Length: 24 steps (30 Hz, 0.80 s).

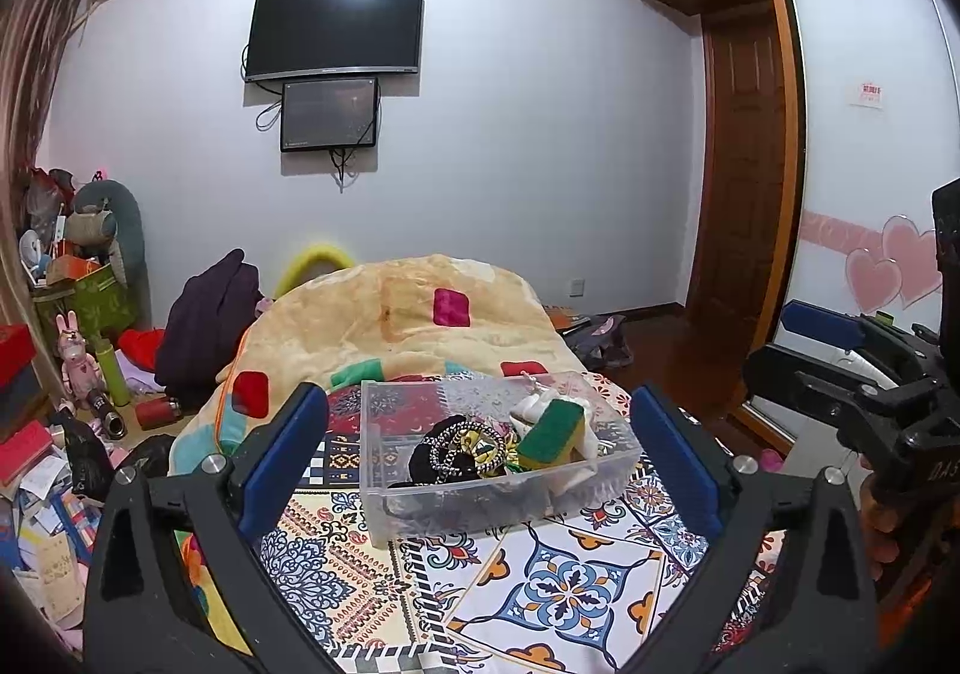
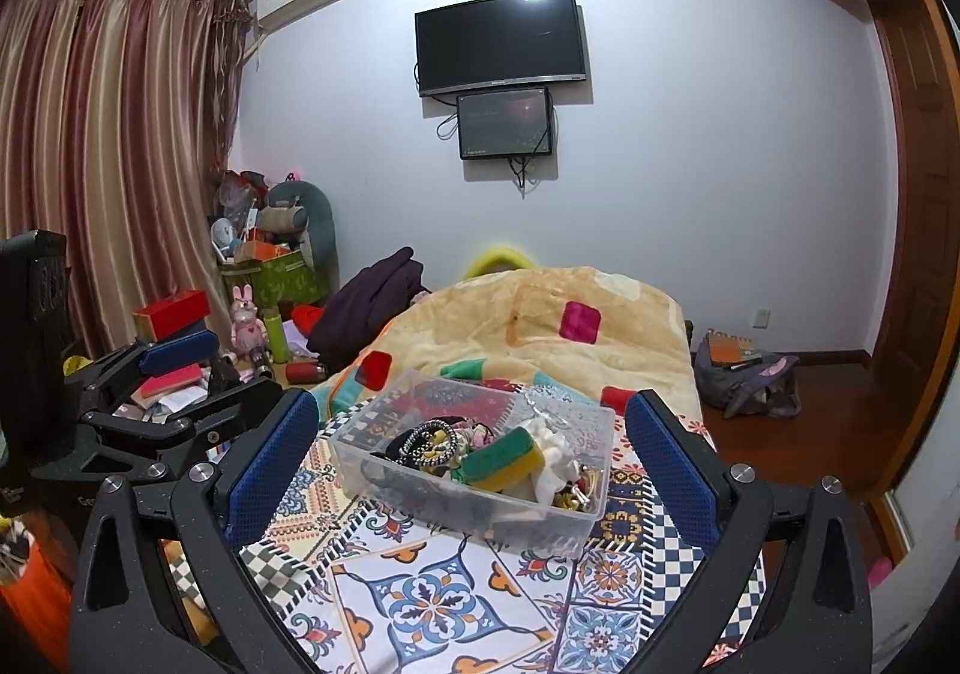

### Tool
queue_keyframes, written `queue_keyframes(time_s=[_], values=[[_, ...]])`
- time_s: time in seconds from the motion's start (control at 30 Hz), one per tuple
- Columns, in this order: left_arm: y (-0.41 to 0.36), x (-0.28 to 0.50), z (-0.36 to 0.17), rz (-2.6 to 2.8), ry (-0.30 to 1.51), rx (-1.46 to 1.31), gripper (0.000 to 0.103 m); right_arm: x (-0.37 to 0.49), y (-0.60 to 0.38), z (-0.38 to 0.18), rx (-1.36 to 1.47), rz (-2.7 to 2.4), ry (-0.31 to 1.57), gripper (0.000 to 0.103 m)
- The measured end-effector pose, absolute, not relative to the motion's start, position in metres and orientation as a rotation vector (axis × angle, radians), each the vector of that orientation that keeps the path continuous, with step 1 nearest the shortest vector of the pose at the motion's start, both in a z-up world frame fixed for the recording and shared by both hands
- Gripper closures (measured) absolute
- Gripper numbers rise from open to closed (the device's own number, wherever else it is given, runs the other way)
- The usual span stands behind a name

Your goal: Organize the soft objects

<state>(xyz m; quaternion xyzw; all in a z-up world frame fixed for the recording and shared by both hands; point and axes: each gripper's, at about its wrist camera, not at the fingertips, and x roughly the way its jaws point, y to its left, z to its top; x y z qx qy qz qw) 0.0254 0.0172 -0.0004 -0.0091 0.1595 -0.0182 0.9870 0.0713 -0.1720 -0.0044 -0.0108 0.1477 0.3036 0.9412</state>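
Observation:
A clear plastic bin [image 1: 384,488] [image 2: 360,458] stands on the patterned bed cover [image 1: 558,590] [image 2: 432,602]. In it lie a green and yellow sponge [image 1: 549,434] [image 2: 501,461], a white soft piece [image 1: 531,407] [image 2: 555,455], and black and beaded hair ties [image 1: 447,449] [image 2: 420,443]. My left gripper [image 1: 480,446] is open and empty, its blue pads either side of the bin and short of it. My right gripper [image 2: 471,458] is open and empty, likewise framing the bin. Each gripper shows at the edge of the other's view, the right one [image 1: 840,350] and the left one [image 2: 174,356].
A folded yellow blanket [image 1: 408,314] [image 2: 540,326] with coloured squares lies behind the bin. Cluttered boxes, toys and bottles [image 1: 90,362] [image 2: 252,314] fill the floor at left. A backpack [image 2: 744,374] lies on the wood floor at right, near a wardrobe [image 1: 870,134].

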Motion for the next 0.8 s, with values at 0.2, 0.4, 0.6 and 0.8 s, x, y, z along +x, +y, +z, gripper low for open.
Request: queue_keyframes(time_s=[0.2, 0.4, 0.6, 0.8], values=[[0.0161, 0.0261, -0.0002, -0.036, 0.320, -0.017, 0.001, 0.0714, -0.1723, -0.0042, -0.022, 0.620, 0.301, 0.001], [0.0163, 0.0264, 0.0001, -0.038, 0.320, -0.016, 0.001, 0.0716, -0.1713, -0.0037, -0.024, 0.621, 0.300, 0.001], [0.0163, 0.0262, 0.0001, -0.042, 0.324, -0.022, 0.000, 0.0718, -0.1709, -0.0034, -0.022, 0.620, 0.300, 0.000], [0.0168, 0.0269, -0.0002, -0.040, 0.326, -0.019, 0.000, 0.0721, -0.1708, -0.0032, -0.022, 0.620, 0.301, 0.000]])
